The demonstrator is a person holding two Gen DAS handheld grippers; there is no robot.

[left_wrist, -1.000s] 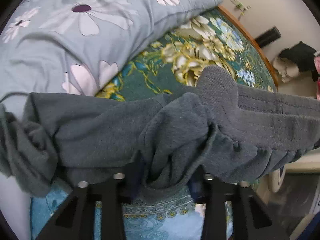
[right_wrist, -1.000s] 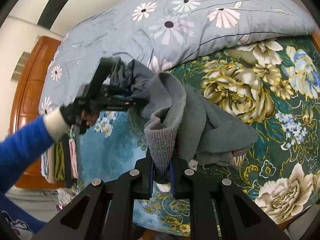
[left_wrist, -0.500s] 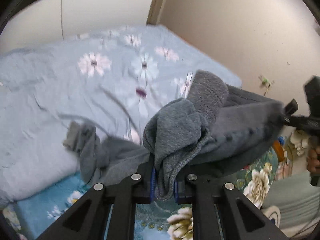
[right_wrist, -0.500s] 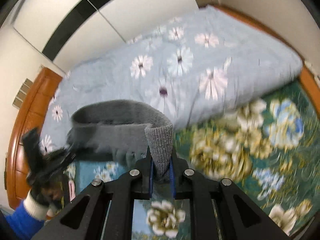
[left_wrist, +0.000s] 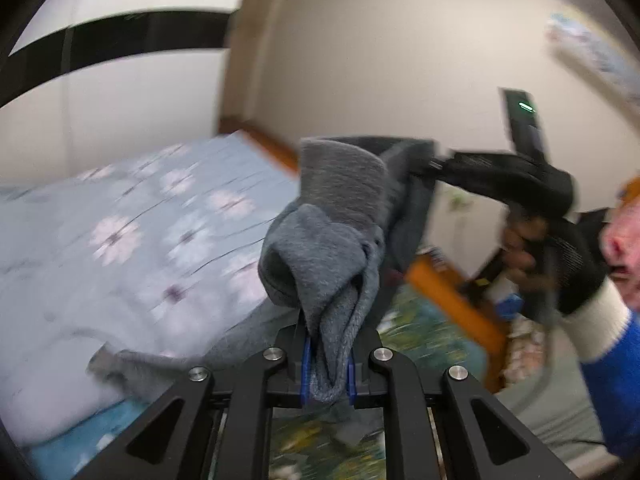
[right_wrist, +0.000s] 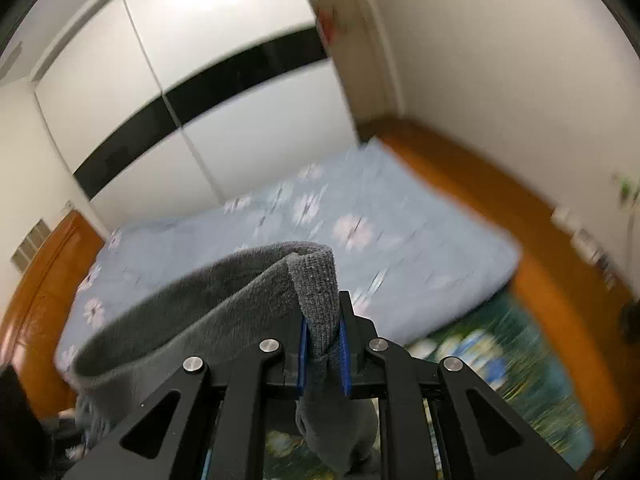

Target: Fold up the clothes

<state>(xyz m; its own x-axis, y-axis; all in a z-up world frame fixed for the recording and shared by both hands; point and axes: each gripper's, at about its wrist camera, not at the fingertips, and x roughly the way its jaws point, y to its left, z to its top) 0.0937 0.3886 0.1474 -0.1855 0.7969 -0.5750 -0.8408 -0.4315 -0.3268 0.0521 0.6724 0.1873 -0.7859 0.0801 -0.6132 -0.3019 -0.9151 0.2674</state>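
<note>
Both grippers, left gripper (left_wrist: pixel 327 364) and right gripper (right_wrist: pixel 324 356), pinch the soft, floppy grey garment (left_wrist: pixel 336 216) by its ribbed hem, sagging between them.

A wide bed with an orange-brown wooden frame (right_wrist: pixel 552 280) carries a pale blue quilt printed with white daisies (right_wrist: pixel 360 240), bunched toward the headboard end. Beside the quilt, the dark green sheet with yellow flowers (right_wrist: pixel 516 356) lies bare along the frame.
</note>
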